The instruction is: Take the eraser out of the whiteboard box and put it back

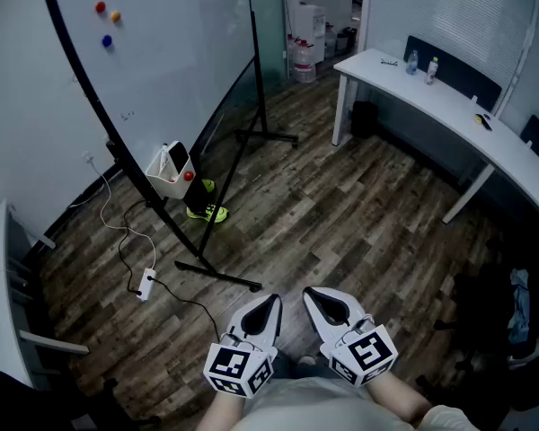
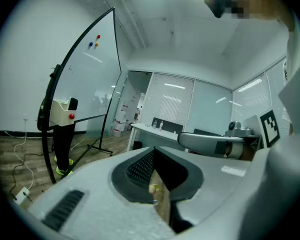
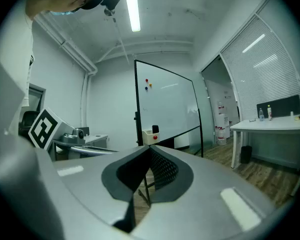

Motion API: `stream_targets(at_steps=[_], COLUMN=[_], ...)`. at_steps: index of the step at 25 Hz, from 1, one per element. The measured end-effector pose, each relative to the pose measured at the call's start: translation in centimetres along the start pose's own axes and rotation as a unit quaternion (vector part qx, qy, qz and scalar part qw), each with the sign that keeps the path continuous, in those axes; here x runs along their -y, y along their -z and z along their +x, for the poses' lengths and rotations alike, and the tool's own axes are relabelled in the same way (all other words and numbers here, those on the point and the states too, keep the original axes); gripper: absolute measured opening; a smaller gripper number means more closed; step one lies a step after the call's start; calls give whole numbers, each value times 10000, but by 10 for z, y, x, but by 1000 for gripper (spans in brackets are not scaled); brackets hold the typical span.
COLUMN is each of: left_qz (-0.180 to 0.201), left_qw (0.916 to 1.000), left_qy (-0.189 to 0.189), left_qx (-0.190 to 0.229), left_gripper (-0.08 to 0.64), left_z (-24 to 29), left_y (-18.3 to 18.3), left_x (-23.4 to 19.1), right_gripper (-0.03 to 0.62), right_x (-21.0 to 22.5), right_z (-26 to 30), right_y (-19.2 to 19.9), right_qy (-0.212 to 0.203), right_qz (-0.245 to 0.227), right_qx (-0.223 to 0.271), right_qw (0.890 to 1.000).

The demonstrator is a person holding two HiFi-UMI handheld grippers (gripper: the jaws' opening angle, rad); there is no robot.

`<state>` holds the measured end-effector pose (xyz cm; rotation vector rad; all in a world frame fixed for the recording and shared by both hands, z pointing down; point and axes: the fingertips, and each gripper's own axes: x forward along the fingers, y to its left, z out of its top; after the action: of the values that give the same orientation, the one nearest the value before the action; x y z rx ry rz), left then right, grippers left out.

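A white whiteboard box (image 1: 167, 183) with a red dot hangs on the whiteboard's lower frame, far ahead to the left. A dark eraser (image 1: 177, 157) stands upright inside it. The same box (image 2: 61, 112) and eraser (image 2: 72, 104) appear small in the left gripper view, and again, box (image 3: 150, 137) and eraser (image 3: 155, 129), in the right gripper view. My left gripper (image 1: 274, 300) and right gripper (image 1: 311, 293) are side by side close to my body, both shut and holding nothing, well short of the box.
The tilted whiteboard (image 1: 144, 52) rests on a black stand (image 1: 220, 275) with legs across the wood floor. A power strip (image 1: 145, 284) and cable lie on the left, with yellow-green shoes (image 1: 207, 211) behind the stand. A curved white desk (image 1: 431, 97) runs along the right.
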<state>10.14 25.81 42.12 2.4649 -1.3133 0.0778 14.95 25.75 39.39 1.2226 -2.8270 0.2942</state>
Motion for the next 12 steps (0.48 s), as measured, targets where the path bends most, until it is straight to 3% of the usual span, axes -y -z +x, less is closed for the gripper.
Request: stream_targets(at_steps=[12], left_qz=[199], left_qw=[9997], left_qy=[-124], left_qx=[-14], left_gripper=[2], left_z=[9], left_y=[4], left_x=[26], right_gripper=[-5], right_x=[16], right_z=[-29], right_y=[-2], right_qy=[-119], right_qz=[-124], right_qx=[116], right_qw=[9998])
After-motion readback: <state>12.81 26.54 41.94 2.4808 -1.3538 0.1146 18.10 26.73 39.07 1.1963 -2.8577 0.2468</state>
